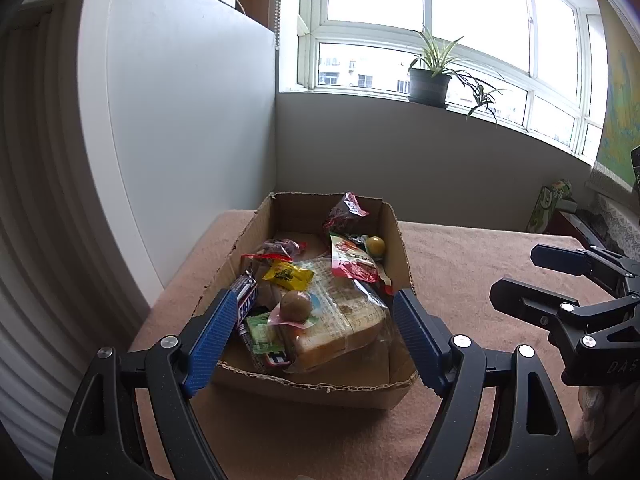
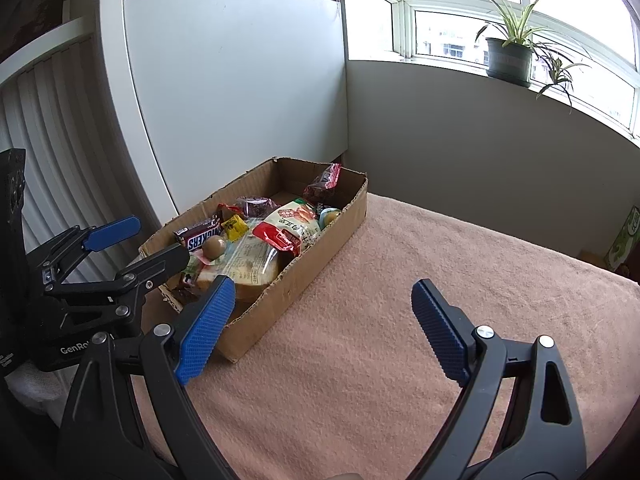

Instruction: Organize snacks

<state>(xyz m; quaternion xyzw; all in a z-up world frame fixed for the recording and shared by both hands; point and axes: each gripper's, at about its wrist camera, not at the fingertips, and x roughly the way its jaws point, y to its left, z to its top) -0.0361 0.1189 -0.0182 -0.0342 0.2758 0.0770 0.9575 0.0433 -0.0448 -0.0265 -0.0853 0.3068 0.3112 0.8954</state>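
Pink towel cloth (image 2: pixel 400 280) is covering the worktop under a big window (image 1: pixel 440 20). On it, near the white wall panel (image 2: pixel 240 80), a brown cardboard box (image 1: pixel 332 394) is sitting with its top open, and the snacks are being kept inside it. A bag of sliced bread (image 1: pixel 340 320) is lying in the near part of the box. On top of the bread, a round brown snack in a clear wrap (image 1: pixel 295 306) is resting. A Snickers bar (image 1: pixel 245 300) is leaning along the left wall of the box, with a green packet (image 1: pixel 262 334) below it and a small yellow packet (image 1: pixel 287 274) beside it. A red and white packet (image 1: pixel 354 262) is lying across the middle, and a yellow-green ball (image 1: pixel 376 246) is tucked by the right wall. A dark red bag (image 1: pixel 344 212) is propped at the far end.

The left tool (image 1: pixel 316 336) is being held just over the near end of the box. Its blue pads are spread wide apart, and nothing is being squeezed between them. The right tool (image 2: pixel 324 328) is being held over the bare cloth, to the right of the box. Its pads are wide apart too, and nothing is being held. A potted plant (image 1: pixel 430 80) is standing on the window sill.
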